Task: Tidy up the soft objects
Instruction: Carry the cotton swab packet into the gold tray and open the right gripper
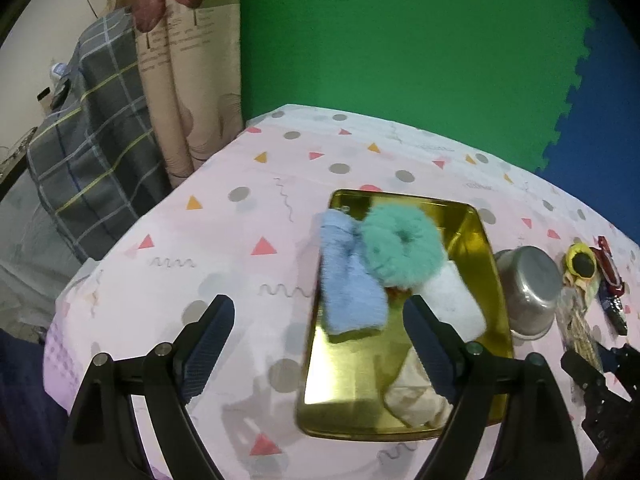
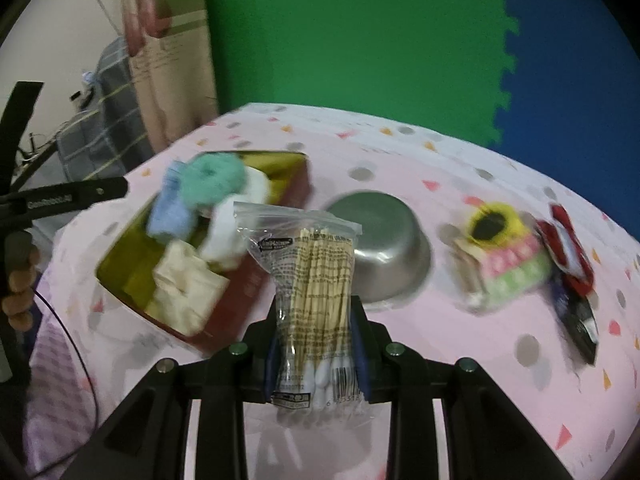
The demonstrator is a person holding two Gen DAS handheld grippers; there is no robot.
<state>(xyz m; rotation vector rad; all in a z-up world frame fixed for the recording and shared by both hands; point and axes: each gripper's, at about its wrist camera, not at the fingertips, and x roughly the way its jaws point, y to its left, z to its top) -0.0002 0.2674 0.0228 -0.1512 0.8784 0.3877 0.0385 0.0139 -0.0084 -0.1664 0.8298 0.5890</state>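
A gold tray (image 1: 472, 232) (image 2: 132, 268) holds a blue fuzzy cloth (image 1: 350, 280) (image 2: 170, 212), a teal scrunchie (image 1: 400, 244) (image 2: 210, 182), a white soft piece (image 1: 454, 300) (image 2: 224, 240) and a cream cloth (image 1: 416, 396) (image 2: 182, 288). My left gripper (image 1: 316, 320) is open and empty above the tray's near left side. My right gripper (image 2: 316, 344) is shut on a clear bag of cotton swabs (image 2: 316, 292), held above the table in front of a steel bowl (image 2: 384, 244).
The steel bowl (image 1: 528, 288) stands right of the tray. Farther right lie a sunflower scrunchie on a pink-green pack (image 2: 504, 256) (image 1: 580, 266) and a red-and-dark packet (image 2: 572, 276) (image 1: 610, 284). The table's left edge (image 1: 132, 232) drops to a plaid cloth.
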